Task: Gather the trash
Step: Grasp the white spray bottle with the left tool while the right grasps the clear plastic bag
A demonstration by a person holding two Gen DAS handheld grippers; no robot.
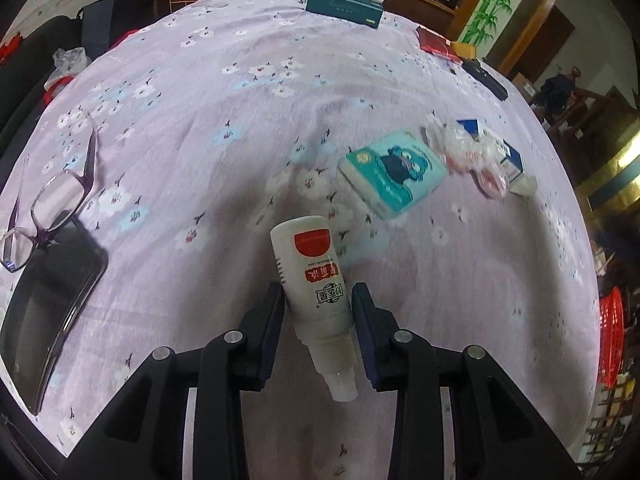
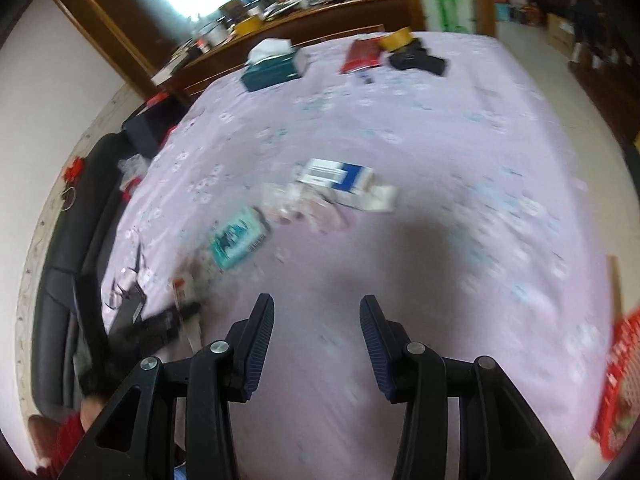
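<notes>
A small white bottle (image 1: 308,248) with a red label lies cap-end toward me, tilted, over the lilac flowered cloth (image 1: 240,120). My left gripper (image 1: 318,292) is shut on it, both pads against its sides. Further right lie a teal tissue packet (image 1: 394,172), a crumpled clear wrapper (image 1: 472,152) and a blue and white box (image 1: 500,148). The right wrist view is blurred. My right gripper (image 2: 316,304) hangs open over bare cloth with nothing between its fingers. The packet (image 2: 238,236), the wrapper (image 2: 304,204) and the box (image 2: 340,176) lie ahead of it.
Purple glasses (image 1: 52,200) rest on a dark phone (image 1: 52,300) at the left. At the far edge sit a green tissue box (image 1: 344,4), a red packet (image 1: 436,44) and a black item (image 1: 484,76). A red basket (image 1: 612,336) stands off the right edge of the table.
</notes>
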